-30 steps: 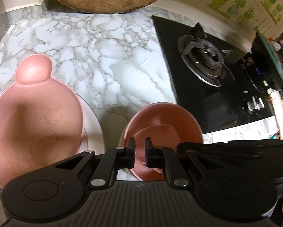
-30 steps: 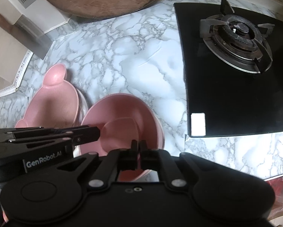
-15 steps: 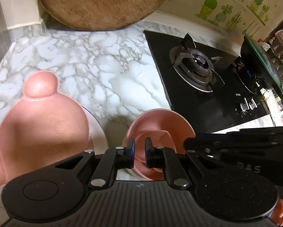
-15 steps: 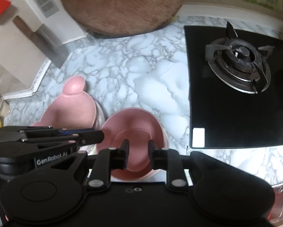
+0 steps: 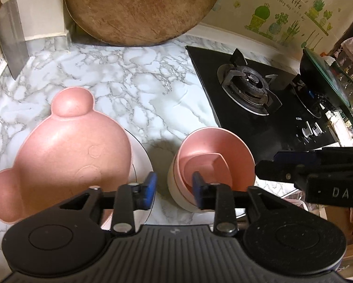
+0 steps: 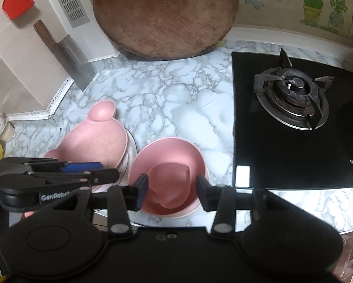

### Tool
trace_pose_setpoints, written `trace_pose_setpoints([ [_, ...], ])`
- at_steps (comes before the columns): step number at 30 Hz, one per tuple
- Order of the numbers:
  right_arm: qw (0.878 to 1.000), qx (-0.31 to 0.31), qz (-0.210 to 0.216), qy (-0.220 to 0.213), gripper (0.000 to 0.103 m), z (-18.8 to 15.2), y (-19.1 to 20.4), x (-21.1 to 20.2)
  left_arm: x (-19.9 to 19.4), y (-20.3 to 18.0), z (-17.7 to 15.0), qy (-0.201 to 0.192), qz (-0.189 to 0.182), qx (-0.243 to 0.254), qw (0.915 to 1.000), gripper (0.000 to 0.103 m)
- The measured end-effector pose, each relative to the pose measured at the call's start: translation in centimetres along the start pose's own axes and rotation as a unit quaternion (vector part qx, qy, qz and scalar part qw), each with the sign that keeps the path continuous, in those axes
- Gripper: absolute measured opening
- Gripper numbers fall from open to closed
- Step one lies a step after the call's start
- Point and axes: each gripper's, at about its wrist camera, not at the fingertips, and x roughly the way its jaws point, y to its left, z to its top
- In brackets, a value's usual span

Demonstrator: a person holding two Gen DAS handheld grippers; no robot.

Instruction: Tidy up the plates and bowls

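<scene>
A stack of pink bowls (image 5: 214, 155) stands on the marble counter (image 5: 134, 82), with a smaller pink dish nested inside. To its left a pink bear-shaped plate (image 5: 68, 146) rests on a pale round plate (image 5: 142, 158). My left gripper (image 5: 174, 188) hovers over the stack's left rim, jaws opening, its pads touching nothing. In the right wrist view my right gripper (image 6: 171, 188) hangs above the bowl stack (image 6: 169, 160), jaws opening too, the bowls showing below the gap but not gripped. The bear plate (image 6: 96, 139) lies left of it.
A round wooden chopping board (image 5: 141, 7) leans on the back wall, and a cleaver (image 6: 65, 54) stands at the left. The black gas hob (image 6: 294, 99) fills the right side, with a lidded pan (image 5: 325, 77) on its far burner. A red spatula (image 6: 13, 2) hangs top left.
Both grippers were shut low over the bowl stack; now their jaws stand apart. Both have risen and drawn back, so more of the counter and wall shows.
</scene>
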Motion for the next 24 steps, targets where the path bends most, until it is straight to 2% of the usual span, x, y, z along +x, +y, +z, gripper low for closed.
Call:
trace_pose_setpoints([
  [1, 1.000, -0.001, 0.001, 0.000, 0.049, 0.0, -0.1, 0.0, -0.1, 0.0, -0.1, -0.004, 0.005, -0.003, 1.0000, 0.049],
  [2, 1.000, -0.002, 0.002, 0.000, 0.055, 0.1, -0.1, -0.1, -0.3, 0.0, -0.2, -0.008, 0.010, -0.006, 0.9999, 0.052],
  [5, 1.000, -0.010, 0.010, -0.008, 0.079, 0.2, -0.4, -0.3, -0.6, -0.2, -0.6, -0.016, 0.019, -0.016, 0.9996, 0.059],
  [7, 1.000, -0.021, 0.012, -0.011, 0.086, 0.4, -0.7, -0.1, -0.4, -0.3, -0.8, -0.018, 0.026, -0.027, 0.9991, 0.067],
  [8, 0.999, -0.027, 0.015, -0.009, 0.088, 0.5, -0.9, 0.1, -0.3, -0.3, -1.0, -0.019, 0.031, -0.035, 0.9987, 0.068],
  [18, 0.996, -0.065, 0.046, 0.029, 0.086, 1.2, -3.5, 2.3, 1.2, -1.8, -2.3, -0.021, 0.068, -0.078, 0.9944, 0.068],
  [24, 0.994, -0.078, 0.057, 0.042, 0.079, 1.8, -4.4, 3.6, 2.7, -2.0, -2.6, -0.019, 0.077, -0.111, 0.9907, 0.068],
])
